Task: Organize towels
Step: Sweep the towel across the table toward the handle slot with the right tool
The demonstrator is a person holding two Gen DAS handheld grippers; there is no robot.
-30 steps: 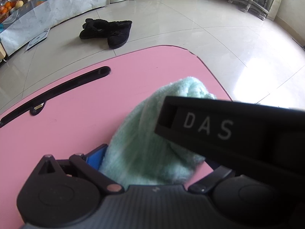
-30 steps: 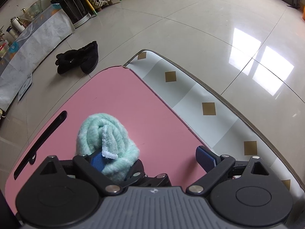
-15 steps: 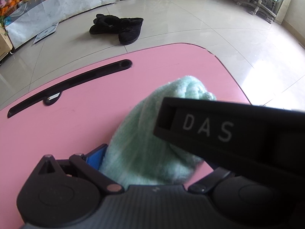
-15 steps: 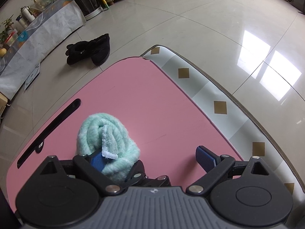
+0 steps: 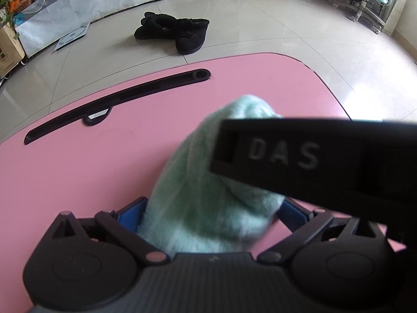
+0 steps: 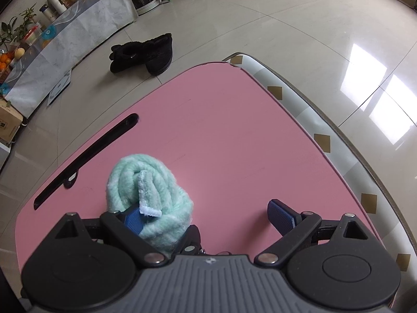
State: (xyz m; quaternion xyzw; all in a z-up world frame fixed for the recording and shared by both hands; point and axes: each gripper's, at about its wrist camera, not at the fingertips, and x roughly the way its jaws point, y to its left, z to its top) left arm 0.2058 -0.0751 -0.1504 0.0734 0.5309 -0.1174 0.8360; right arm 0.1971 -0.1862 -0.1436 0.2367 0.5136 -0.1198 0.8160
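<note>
Rolled mint towel (image 5: 208,195) sits over the pink table (image 5: 78,161), right of its black slot (image 5: 117,101). Left gripper (image 5: 211,211) clamps the towel between both blue pads. Right gripper (image 6: 208,216) jaws stand apart; its left pad (image 6: 133,220) touches the towel end, right pad (image 6: 281,215) is clear over the table.

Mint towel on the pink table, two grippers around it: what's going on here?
A person working two handheld grippers is handling a rolled mint-green towel over a pink table. The left gripper has the roll between its blue pads and looks clamped on it. The right gripper stands open; the roll's end lies against its left pad, nothing touching the other.
</note>
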